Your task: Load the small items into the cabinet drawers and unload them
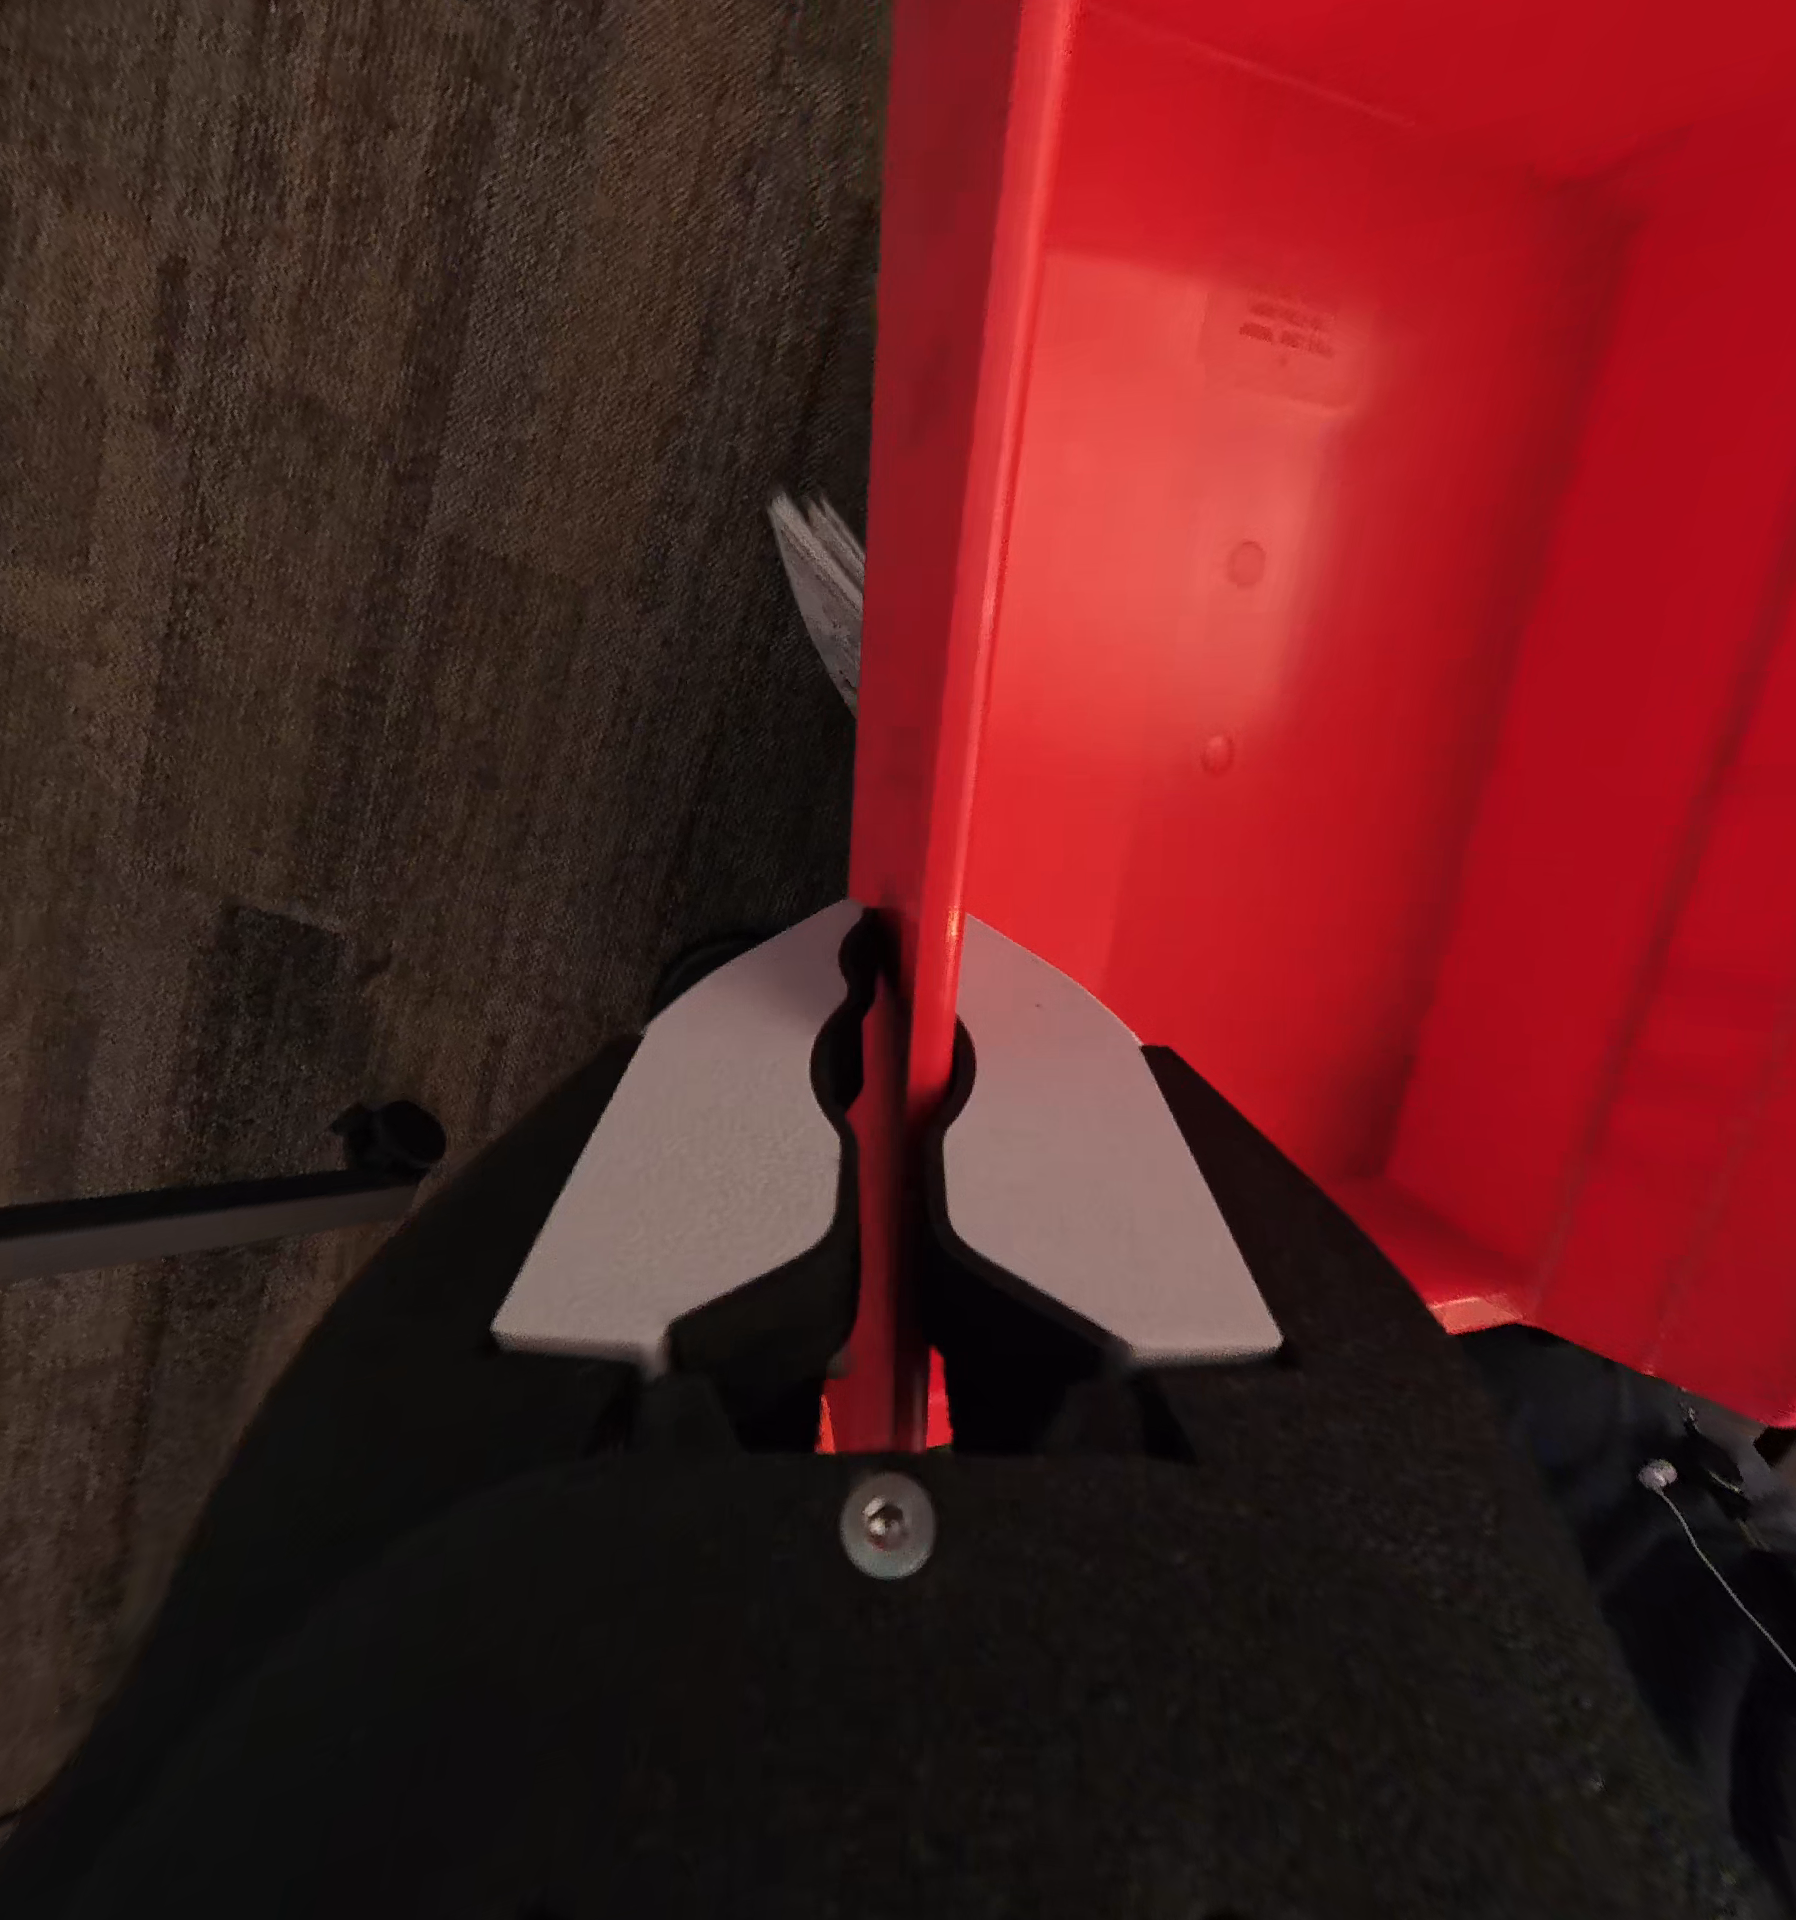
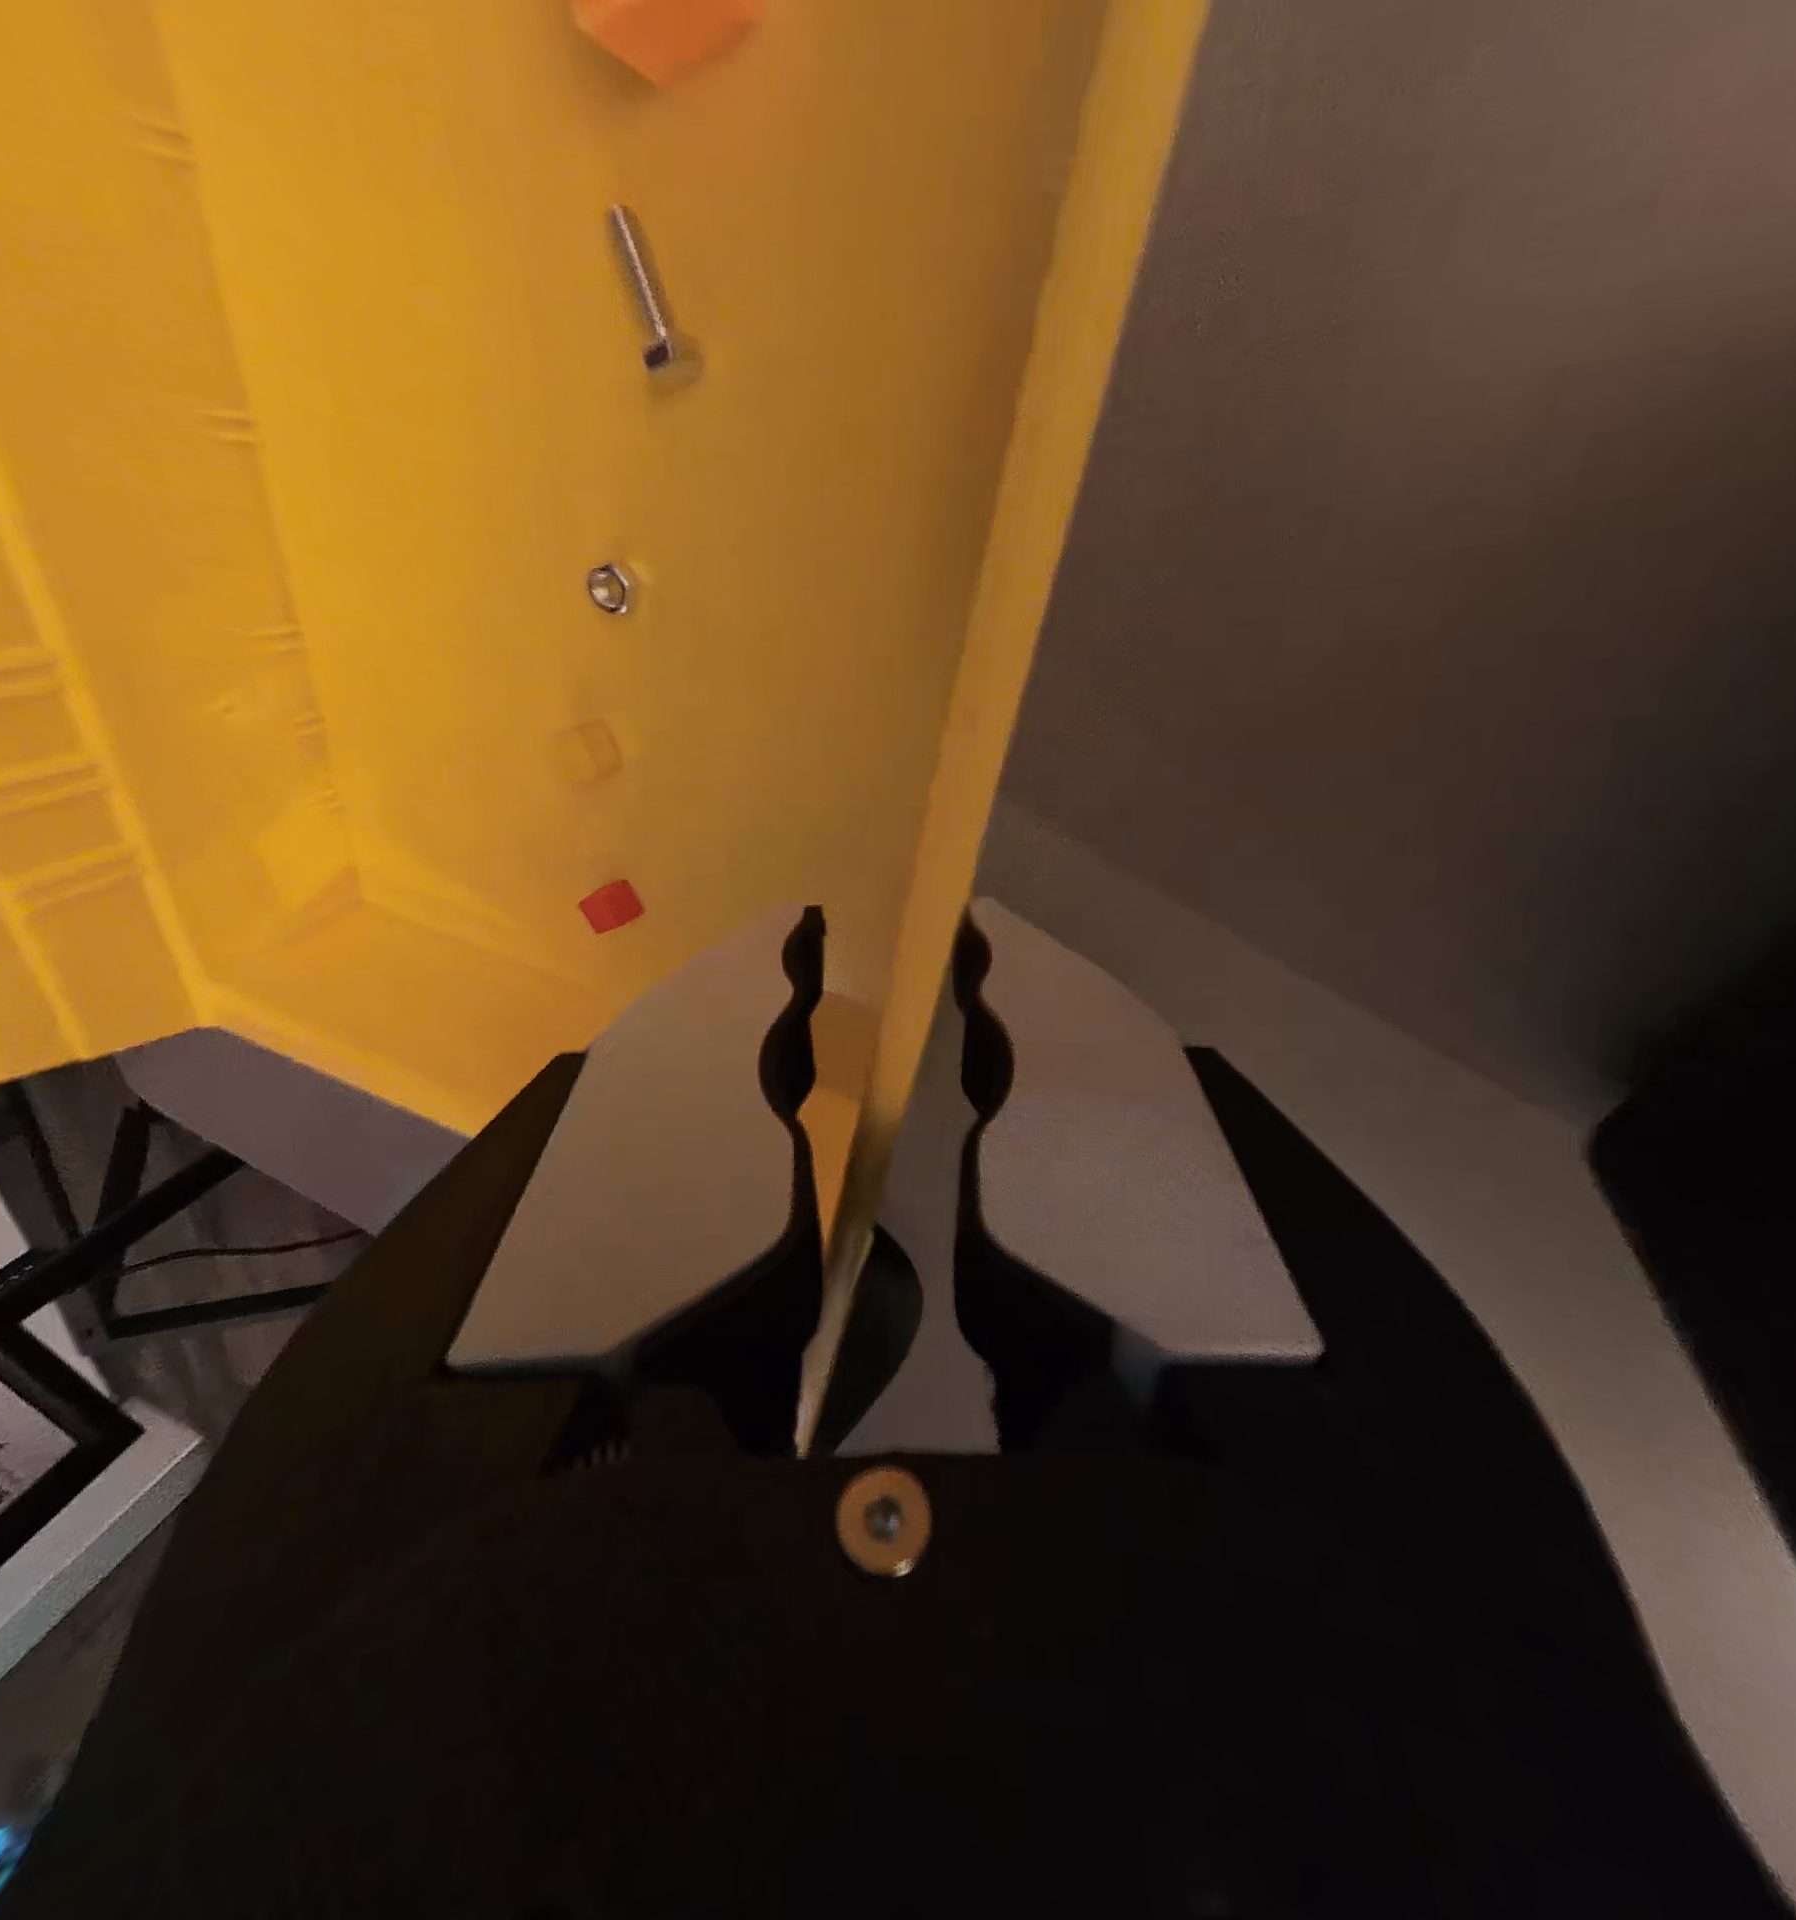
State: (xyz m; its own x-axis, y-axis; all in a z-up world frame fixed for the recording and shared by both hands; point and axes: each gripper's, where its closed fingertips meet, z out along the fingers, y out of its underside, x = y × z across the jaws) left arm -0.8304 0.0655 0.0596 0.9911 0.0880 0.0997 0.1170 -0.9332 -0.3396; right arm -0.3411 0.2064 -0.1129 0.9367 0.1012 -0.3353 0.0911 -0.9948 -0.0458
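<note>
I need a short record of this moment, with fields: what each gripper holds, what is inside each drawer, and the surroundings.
left gripper: shut on the side wall of the red drawer
red drawer contents: none visible
right gripper: jaws around the side wall of the yellow drawer; contact unclear
yellow drawer contents: bolt, nut, red cube, orange block, faint yellow cube
surroundings: carpet beside the red drawer, grey wall beside the yellow one
</note>
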